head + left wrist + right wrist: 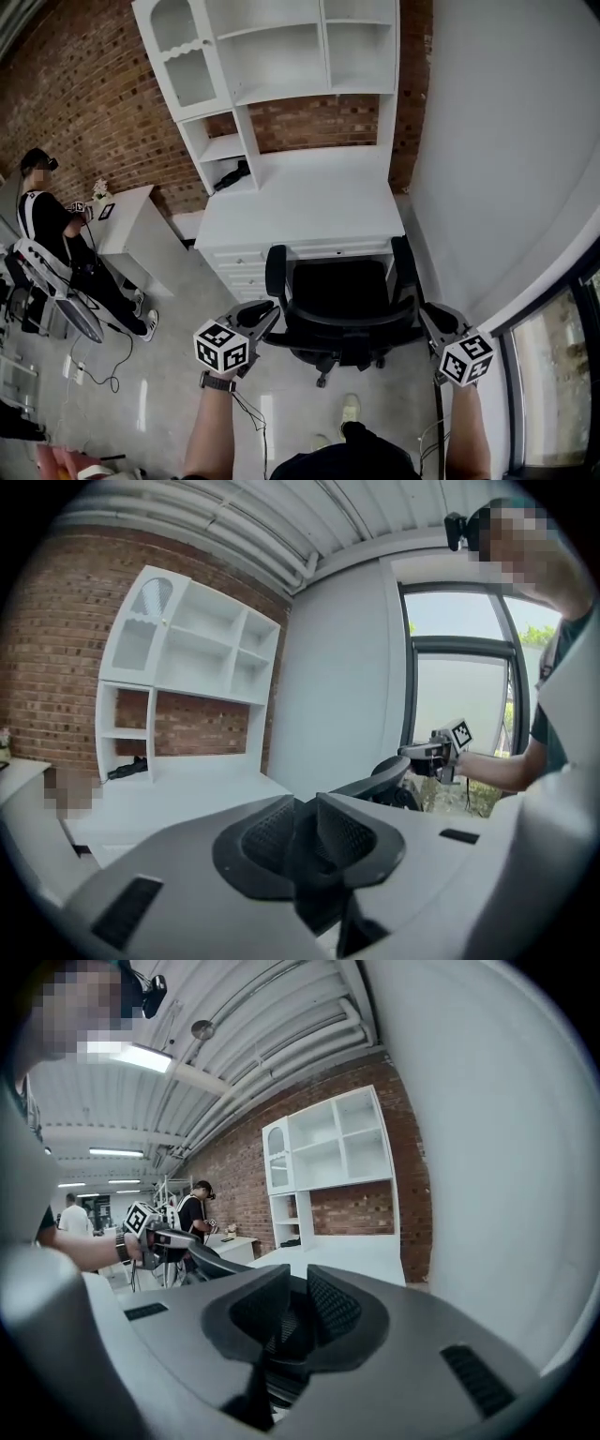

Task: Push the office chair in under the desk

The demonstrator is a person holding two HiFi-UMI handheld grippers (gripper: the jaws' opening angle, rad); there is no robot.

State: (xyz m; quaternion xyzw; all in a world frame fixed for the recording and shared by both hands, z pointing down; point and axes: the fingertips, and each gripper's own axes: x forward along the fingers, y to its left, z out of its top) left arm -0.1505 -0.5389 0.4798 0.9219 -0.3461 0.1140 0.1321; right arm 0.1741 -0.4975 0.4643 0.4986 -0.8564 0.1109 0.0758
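Office chair at desk front, both claws clamped.
Your left gripper point(269, 315) and right gripper point(425, 315) each pinch the office chair point(339, 314) backrest rim; it faces the white desk point(300, 211). The lower hutch cubby point(208, 169) holds a dark object point(232, 175).

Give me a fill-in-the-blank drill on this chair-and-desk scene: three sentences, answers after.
1. The office chair is ____ in colour.
2. It faces the white desk, which stands against a ____ wall.
3. The left gripper and the right gripper are each closed on a side of the chair's ____.

Missing words: black; brick; backrest
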